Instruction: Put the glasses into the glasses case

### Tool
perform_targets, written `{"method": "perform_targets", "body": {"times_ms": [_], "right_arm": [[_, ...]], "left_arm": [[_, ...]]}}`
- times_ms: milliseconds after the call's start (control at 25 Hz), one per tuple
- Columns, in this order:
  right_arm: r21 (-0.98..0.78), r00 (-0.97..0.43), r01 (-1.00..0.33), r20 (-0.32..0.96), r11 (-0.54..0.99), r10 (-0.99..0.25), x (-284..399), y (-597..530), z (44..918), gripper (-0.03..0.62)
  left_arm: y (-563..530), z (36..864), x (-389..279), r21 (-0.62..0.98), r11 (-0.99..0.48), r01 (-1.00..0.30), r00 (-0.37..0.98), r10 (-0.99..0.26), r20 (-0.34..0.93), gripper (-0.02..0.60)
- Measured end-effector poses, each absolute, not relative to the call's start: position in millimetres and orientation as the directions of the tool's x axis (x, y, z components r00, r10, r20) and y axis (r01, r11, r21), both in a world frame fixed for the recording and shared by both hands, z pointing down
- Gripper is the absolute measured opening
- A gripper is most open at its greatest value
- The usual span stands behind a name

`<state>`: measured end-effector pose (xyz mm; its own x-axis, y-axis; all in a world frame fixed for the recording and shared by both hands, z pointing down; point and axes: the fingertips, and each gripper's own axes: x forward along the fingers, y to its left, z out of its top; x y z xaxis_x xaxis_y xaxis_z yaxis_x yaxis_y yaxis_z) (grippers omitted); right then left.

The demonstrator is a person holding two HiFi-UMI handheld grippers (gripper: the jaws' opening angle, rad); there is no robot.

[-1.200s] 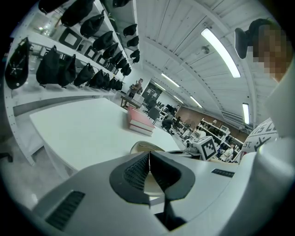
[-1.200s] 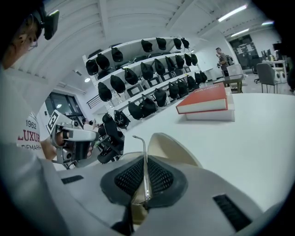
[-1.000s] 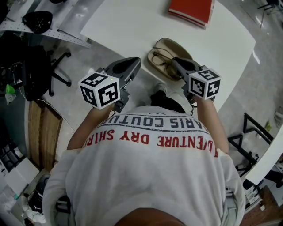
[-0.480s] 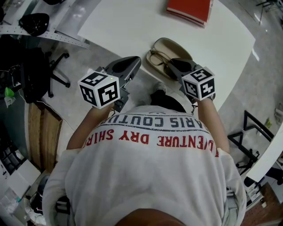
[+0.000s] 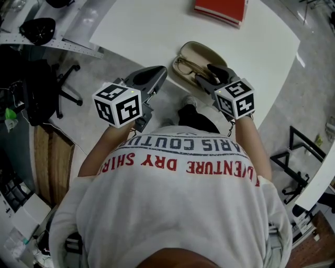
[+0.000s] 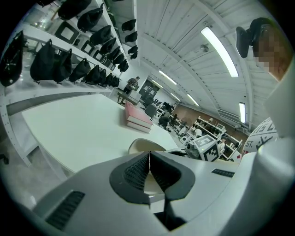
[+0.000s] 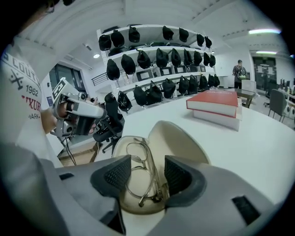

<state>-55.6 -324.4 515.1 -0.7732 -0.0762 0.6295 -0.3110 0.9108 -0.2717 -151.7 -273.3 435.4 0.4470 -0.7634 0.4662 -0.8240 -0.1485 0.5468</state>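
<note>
A beige glasses case [image 5: 205, 54] lies open near the edge of the white table [image 5: 146, 31]. Thin-rimmed glasses [image 5: 187, 66] lie folded inside it. In the right gripper view the glasses [image 7: 147, 154] rest in the case's tray [image 7: 177, 138]. My right gripper [image 7: 147, 175] straddles them, its jaws opening and its pads clear of the frame. In the head view my right gripper [image 5: 208, 76] hangs over the case's near end. My left gripper [image 5: 156, 74] is shut on nothing and held off the table's edge, left of the case [image 6: 145, 146].
A red book [image 5: 222, 9] lies at the table's far side, beyond the case. Below the left gripper is floor with a black office chair [image 5: 63, 89]. Shelves of black helmets [image 7: 156, 57] line the wall.
My right gripper's jaws have opened and let go of the glasses, which now lie in the case. Its marker cube has rolled a little. The left gripper has not moved.
</note>
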Motion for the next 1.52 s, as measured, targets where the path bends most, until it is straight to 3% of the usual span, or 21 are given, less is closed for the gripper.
{"method": "perform_targets", "body": {"times_ms": [240,480,760,1040,1520], "right_arm": [[-0.254,-0.793,-0.371,0.587,0.893,-0.162,-44,-323,489,0.23],[-0.302,-0.863,-0.388,0.451,0.871,-0.228,-29,-307,436,0.222],[-0.402,-0.933,-0.349,0.229,0.847,-0.277,-18,-277,364,0.101],[-0.372,-0.942,-0.333,0.177,0.867,-0.286,-7,-250,329,0.029],[-0.358,-0.942,-0.337,0.128,0.871,-0.311,3,-228,303,0.023]], "left_arm": [[-266,429,-145,0.552,-0.185,-0.813,0.476,-0.757,0.448,0.029],[-259,415,-125,0.55,-0.251,-0.797,0.518,-0.751,0.408,0.029],[-249,381,-104,0.549,-0.35,-0.759,0.582,-0.742,0.332,0.029],[-238,355,-88,0.527,-0.435,-0.73,0.63,-0.727,0.272,0.029],[-223,325,-65,0.491,-0.53,-0.692,0.684,-0.699,0.209,0.029]]}}
